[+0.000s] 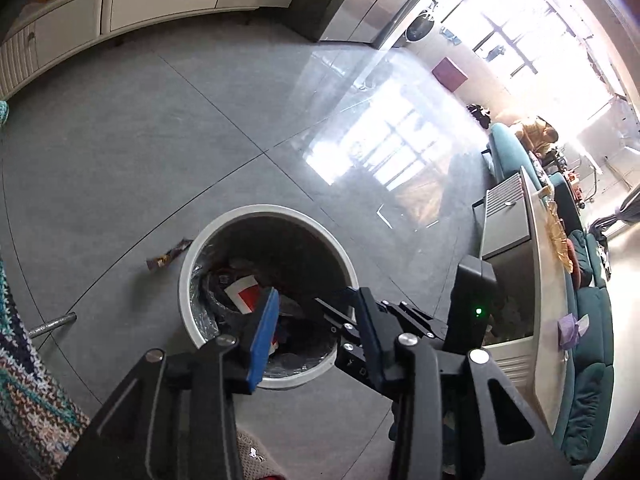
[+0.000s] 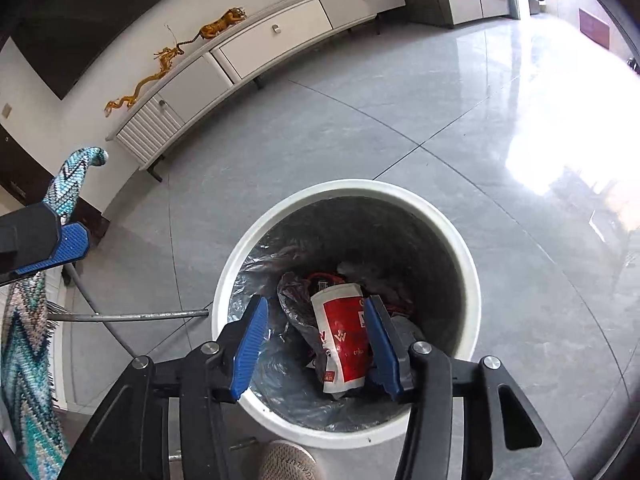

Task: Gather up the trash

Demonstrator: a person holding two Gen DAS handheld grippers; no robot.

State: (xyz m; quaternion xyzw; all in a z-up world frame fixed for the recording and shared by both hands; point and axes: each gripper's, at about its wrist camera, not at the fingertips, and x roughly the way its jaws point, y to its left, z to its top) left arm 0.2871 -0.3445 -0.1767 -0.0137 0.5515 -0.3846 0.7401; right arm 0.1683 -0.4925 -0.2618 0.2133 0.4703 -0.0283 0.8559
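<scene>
A white round trash bin (image 2: 360,189) with a clear liner stands on the grey tiled floor. Inside it lie a red and white packet (image 2: 340,340), dark plastic and other wrappers. My right gripper (image 2: 316,340) hangs open just above the bin's mouth; the packet shows between its blue pads (image 2: 252,340) but lies loose below them. My left gripper (image 1: 316,324) is open over the same bin (image 1: 280,213), with nothing between its fingers. A brown snack wrapper (image 1: 168,257) lies on the floor by the bin's left side. The left gripper's blue pad (image 2: 60,249) shows at the left edge.
A long white drawer cabinet (image 2: 276,36) runs along the far wall. A knitted cloth (image 2: 24,352) over thin metal legs (image 2: 132,316) stands left of the bin. A low table (image 1: 520,264) and teal sofa (image 1: 588,320) are to the right. A mesh-topped object (image 2: 284,460) sits under my right gripper.
</scene>
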